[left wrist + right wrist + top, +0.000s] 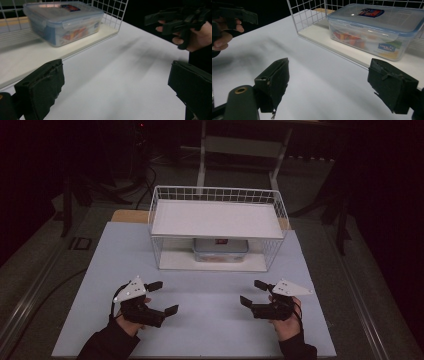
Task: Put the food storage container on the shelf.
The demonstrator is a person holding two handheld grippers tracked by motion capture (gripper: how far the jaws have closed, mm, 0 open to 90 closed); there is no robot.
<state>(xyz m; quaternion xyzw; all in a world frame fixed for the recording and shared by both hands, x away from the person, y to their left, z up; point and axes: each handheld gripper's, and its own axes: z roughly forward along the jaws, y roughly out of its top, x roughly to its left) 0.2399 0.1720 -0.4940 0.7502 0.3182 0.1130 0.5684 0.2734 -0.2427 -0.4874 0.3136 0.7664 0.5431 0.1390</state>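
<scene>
While both grippers [159,297] [254,292] gape empty, the box [220,249] sits under the rack [218,218]. Reaching in carelessly could snag a jaw on the wire, I'd say.

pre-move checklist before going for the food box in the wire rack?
1. Left gripper open, nothing between its jaws: ok.
2. Right gripper open, nothing between its jaws: ok.
3. Food box on the lower shelf of the wire rack, lid on, upright: ok.
4. Front of the rack open toward the grippers, no wire across it: ok.
5. Table between the grippers and the rack free of things: ok.
6. Room under the upper shelf for a gripper above the box: cannot tell.
</scene>
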